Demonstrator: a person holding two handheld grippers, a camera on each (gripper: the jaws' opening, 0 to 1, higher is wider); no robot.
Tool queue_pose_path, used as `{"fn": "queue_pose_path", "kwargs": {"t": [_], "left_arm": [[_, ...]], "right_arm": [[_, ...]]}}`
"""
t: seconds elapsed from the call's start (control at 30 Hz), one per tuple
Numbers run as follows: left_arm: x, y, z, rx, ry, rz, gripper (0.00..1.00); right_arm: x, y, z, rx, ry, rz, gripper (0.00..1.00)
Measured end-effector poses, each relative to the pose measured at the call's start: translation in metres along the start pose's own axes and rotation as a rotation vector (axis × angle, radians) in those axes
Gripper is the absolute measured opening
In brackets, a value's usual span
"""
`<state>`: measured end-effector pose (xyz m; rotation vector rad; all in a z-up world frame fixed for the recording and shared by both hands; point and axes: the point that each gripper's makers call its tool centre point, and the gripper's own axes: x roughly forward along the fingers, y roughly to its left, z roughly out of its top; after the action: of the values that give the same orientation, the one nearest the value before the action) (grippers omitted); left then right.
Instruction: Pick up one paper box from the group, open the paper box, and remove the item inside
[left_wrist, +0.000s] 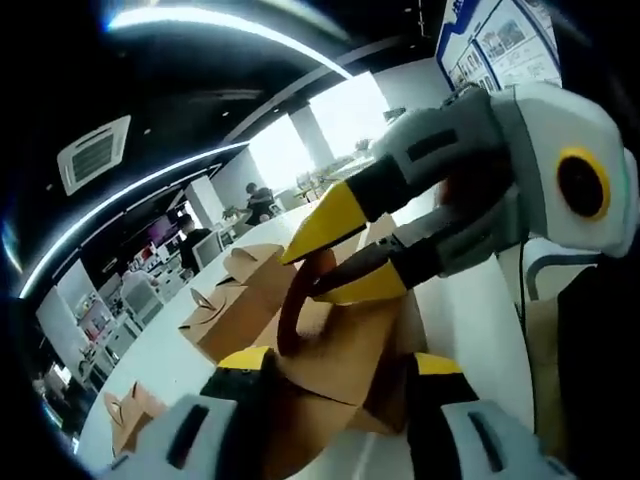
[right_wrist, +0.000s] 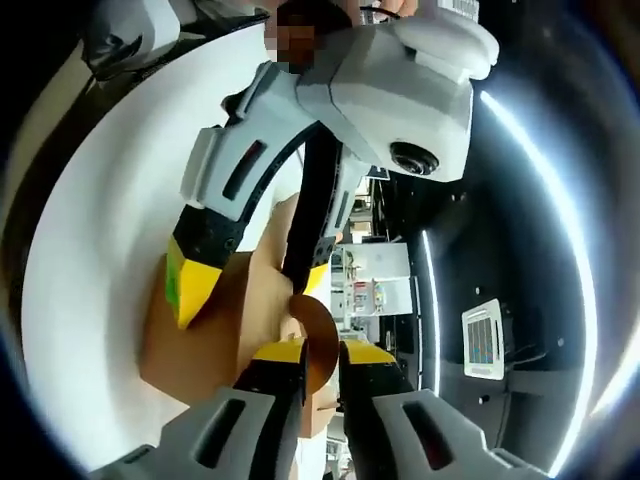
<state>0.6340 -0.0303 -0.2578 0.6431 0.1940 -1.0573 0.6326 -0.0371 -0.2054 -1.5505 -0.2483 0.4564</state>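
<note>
A brown paper box (left_wrist: 340, 390) sits between the jaws of my left gripper (left_wrist: 335, 365), which is shut on it above the white table (left_wrist: 165, 350). My right gripper (left_wrist: 310, 270) reaches in from the right, its yellow tips shut on a dark brown ring-shaped item (left_wrist: 292, 310) at the box's top. In the right gripper view the same ring (right_wrist: 322, 335) is pinched between my right gripper (right_wrist: 322, 352) jaws. Behind it, the left gripper (right_wrist: 250, 290) comes down from above and holds the box (right_wrist: 205, 325). How much of the ring is still inside the box is hidden.
More brown paper boxes lie on the table to the left, one group (left_wrist: 225, 295) close by and one (left_wrist: 130, 415) near the lower left. The white table (right_wrist: 90, 250) curves behind the held box. People sit at desks (left_wrist: 262, 200) far back.
</note>
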Motion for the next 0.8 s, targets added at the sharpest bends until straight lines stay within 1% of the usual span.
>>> {"fn": "queue_pose_path", "kwargs": {"t": [0.07, 0.13, 0.2, 0.37, 0.4, 0.43, 0.53, 0.7, 0.8], "left_arm": [[0.0, 0.0, 0.0, 0.0, 0.001, -0.001, 0.55], [0.0, 0.001, -0.001, -0.003, 0.0, 0.003, 0.55], [0.001, 0.001, -0.001, -0.002, 0.001, 0.003, 0.55], [0.001, 0.001, -0.001, 0.0, 0.003, 0.002, 0.55], [0.001, 0.001, -0.001, -0.001, 0.002, 0.002, 0.55], [0.001, 0.001, -0.001, -0.001, 0.001, 0.003, 0.55], [0.001, 0.0, -0.001, 0.0, 0.0, 0.004, 0.55], [0.001, 0.0, 0.0, 0.001, 0.0, 0.004, 0.55], [0.0, -0.001, 0.0, 0.002, 0.0, 0.005, 0.55]], "right_arm": [[-0.001, 0.001, 0.0, 0.004, 0.001, -0.003, 0.12], [-0.004, -0.005, 0.003, 0.002, -0.01, -0.032, 0.12], [-0.005, -0.009, 0.005, 0.002, -0.016, -0.046, 0.12], [-0.001, -0.004, 0.001, 0.04, -0.008, -0.023, 0.15], [-0.001, -0.003, -0.001, 0.047, -0.004, -0.022, 0.16], [0.0, -0.002, -0.002, 0.058, 0.001, -0.02, 0.19], [0.002, 0.0, -0.005, 0.088, 0.009, -0.011, 0.24], [0.005, -0.005, -0.007, 0.124, 0.013, -0.024, 0.27], [0.008, -0.004, -0.006, 0.128, 0.011, -0.012, 0.26]]}}
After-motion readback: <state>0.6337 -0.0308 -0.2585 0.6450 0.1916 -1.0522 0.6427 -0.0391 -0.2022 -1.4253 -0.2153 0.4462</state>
